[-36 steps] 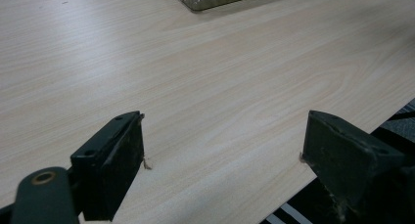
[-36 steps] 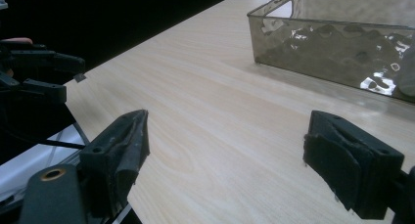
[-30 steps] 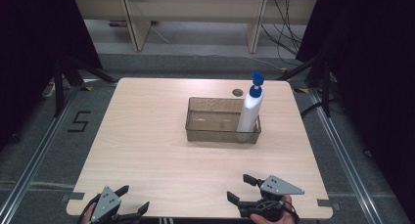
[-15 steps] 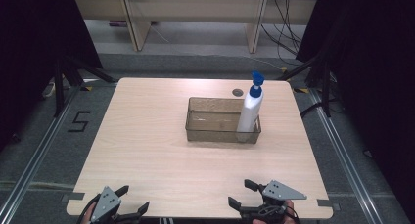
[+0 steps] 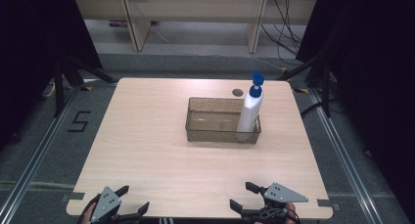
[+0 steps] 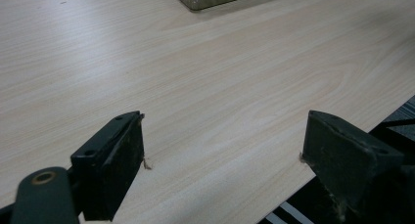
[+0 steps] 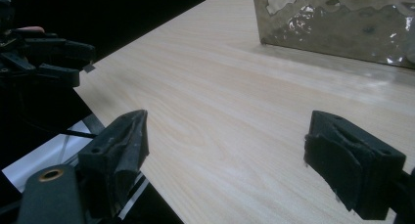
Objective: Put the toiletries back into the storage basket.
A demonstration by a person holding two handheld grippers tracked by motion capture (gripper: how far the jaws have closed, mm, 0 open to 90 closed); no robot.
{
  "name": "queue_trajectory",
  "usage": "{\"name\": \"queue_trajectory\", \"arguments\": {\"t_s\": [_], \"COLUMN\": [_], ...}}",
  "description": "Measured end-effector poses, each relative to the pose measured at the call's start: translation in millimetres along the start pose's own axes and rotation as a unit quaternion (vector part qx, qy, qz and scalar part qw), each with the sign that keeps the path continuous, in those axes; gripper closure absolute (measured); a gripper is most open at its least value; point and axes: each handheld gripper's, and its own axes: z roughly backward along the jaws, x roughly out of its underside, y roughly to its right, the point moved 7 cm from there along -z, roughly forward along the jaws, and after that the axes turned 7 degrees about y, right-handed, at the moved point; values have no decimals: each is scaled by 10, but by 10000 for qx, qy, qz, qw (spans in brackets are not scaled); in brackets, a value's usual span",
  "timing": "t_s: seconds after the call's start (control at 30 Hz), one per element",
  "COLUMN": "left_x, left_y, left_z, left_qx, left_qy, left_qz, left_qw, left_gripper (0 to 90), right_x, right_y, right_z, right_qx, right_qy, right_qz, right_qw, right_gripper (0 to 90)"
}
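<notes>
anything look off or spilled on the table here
Nothing stands out. The pump bottle stands upright in the right end of the clear bin, the table shows no spill, and both tools, left and right, are open at the near edge.

Lab-like recording space, pale wooden desk (image 5: 147, 150) on grey carpet, black curtains (image 5: 34, 43) at both sides, metal floor rails (image 5: 342, 155), taped number five (image 5: 79, 121), loose cables (image 5: 288, 18) behind.
</notes>
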Motion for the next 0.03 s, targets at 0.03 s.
{"name": "queue_trajectory", "arguments": {"t_s": [0.03], "left_x": [-1], "left_y": [2], "left_z": [-3], "left_qx": [4], "left_qy": [14], "left_qz": [6], "left_qw": [10000], "left_gripper": [149], "right_x": [1], "right_y": [3], "right_z": [-2], "right_qx": [4], "right_qy": [0], "right_qz": [23], "right_qw": [10000], "right_gripper": [169]}}
